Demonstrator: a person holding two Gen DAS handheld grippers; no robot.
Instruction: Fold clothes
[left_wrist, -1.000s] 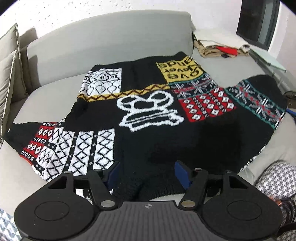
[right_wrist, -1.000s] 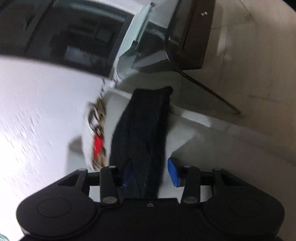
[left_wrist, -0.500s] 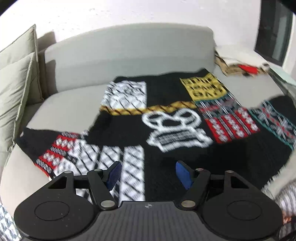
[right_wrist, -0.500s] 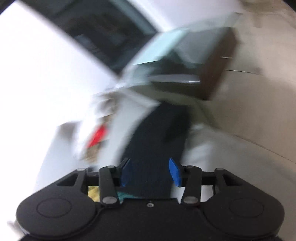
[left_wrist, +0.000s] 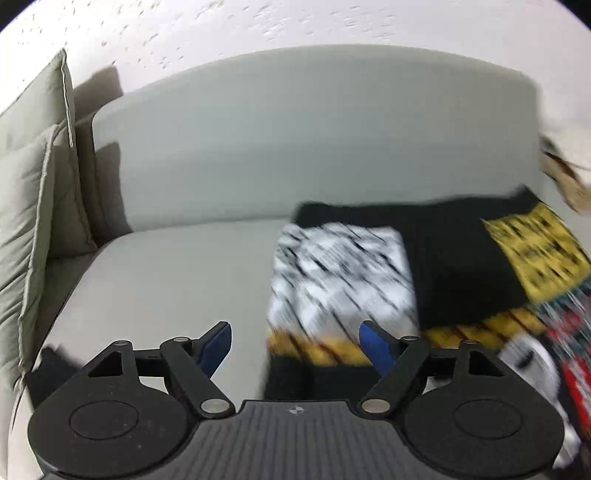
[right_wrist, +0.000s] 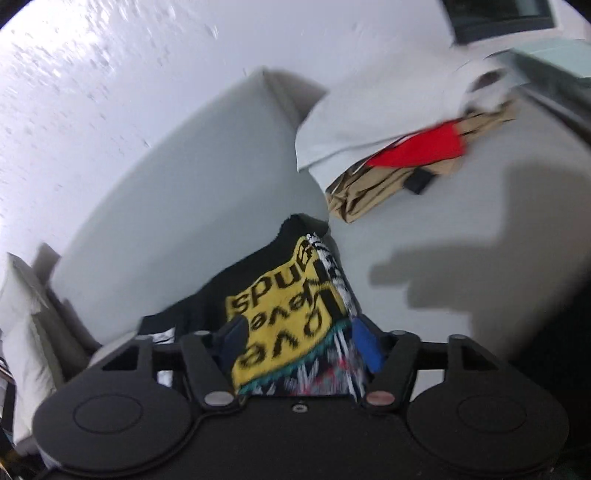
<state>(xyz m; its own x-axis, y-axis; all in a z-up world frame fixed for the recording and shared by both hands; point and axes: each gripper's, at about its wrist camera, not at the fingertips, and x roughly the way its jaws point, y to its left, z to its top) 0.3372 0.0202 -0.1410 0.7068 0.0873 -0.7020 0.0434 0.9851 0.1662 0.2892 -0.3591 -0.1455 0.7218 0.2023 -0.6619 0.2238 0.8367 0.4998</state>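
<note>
Lying blurred: blk patchwork sweater (left_wrist: 450, 258) w/ yellow patch.

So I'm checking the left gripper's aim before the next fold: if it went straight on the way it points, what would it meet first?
Probably the bare grey sofa seat beside the patterned sweater. The left gripper, its jaws opening, holds nothing; the sweater's edge lies toward its right finger. Blur leaves depth unclear.

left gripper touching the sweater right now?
Apart. In the left wrist view the left gripper has its jaws opening with nothing pinched: the blue fingertips stand clear of the patterned sweater, which lies on the sofa beyond.
</note>
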